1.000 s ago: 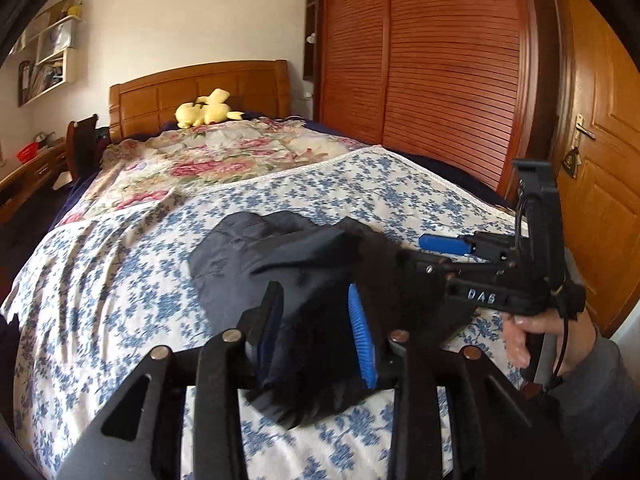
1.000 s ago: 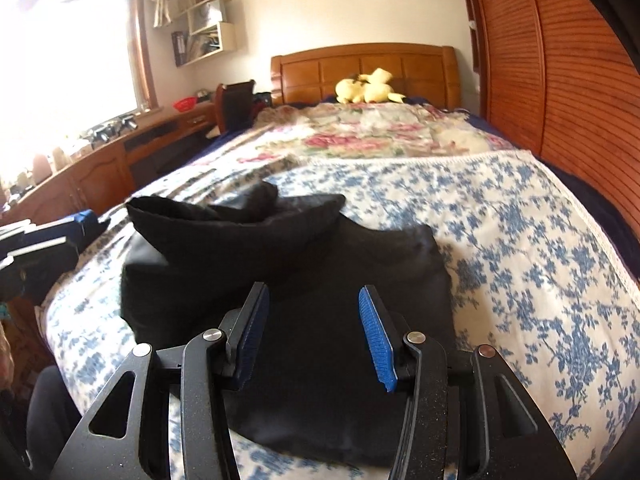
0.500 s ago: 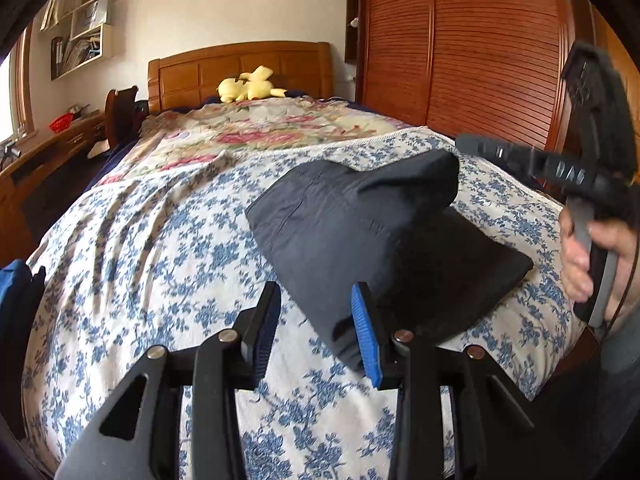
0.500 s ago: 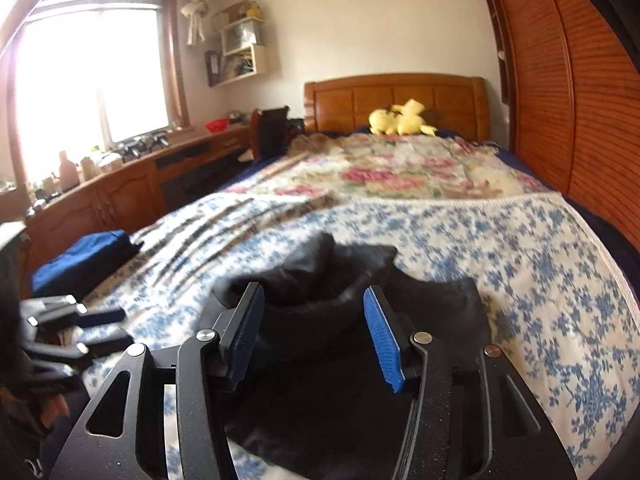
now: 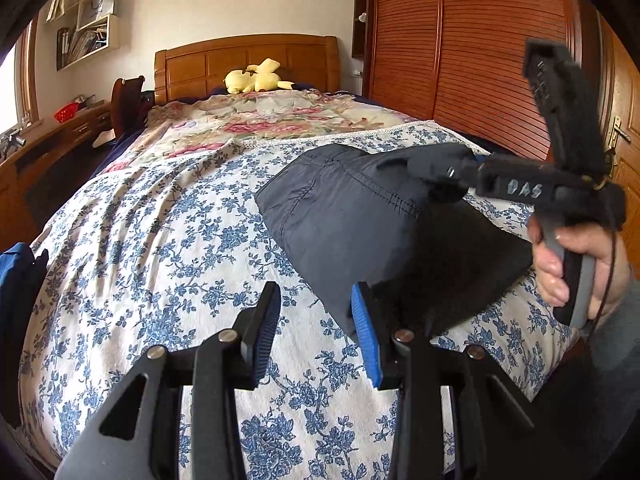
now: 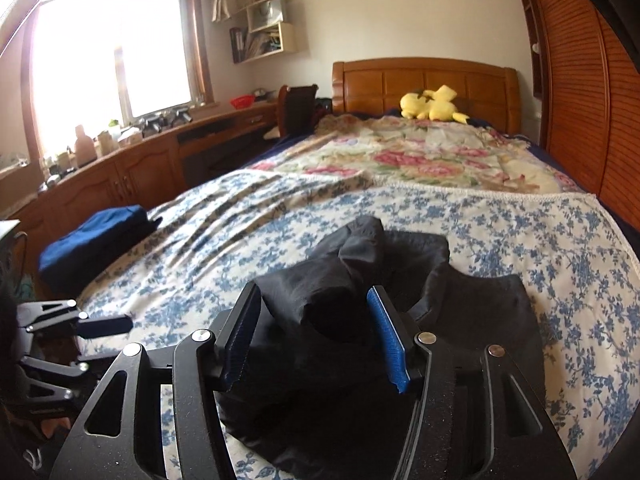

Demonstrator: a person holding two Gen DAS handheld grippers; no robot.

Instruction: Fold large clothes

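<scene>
**Dark garment bunched on the bed, my tongs on either side**

The bed (image 5: 160, 240) fills nearly everything I see, spread with a blue-flowered sheet (image 6: 500, 232) and, nearer the wooden headboard (image 5: 244, 60), a pink-flowered quilt (image 6: 420, 160). A slatted wardrobe (image 5: 480, 60) runs along one side, and a wooden counter (image 6: 132, 160) runs under the window on the other.

The dark garment (image 5: 352, 216) lies partly folded on the sheet, near the foot of the bed, with a rumpled fold humped up on top. A folded blue cloth (image 6: 92, 236) sits at the sheet's edge, well apart from it.

My right tongs (image 6: 314, 332) have just been opening; that hump of dark fabric sits between the fingers, but I cannot tell whether the pads are touching it. My right hand (image 5: 576, 264) grips the handle.

My left tongs (image 5: 316, 332) stand partly open over bare sheet, nothing between them, the garment's edge just beside one blue pad.

A yellow soft toy (image 6: 434, 106) lies by the headboard.
</scene>
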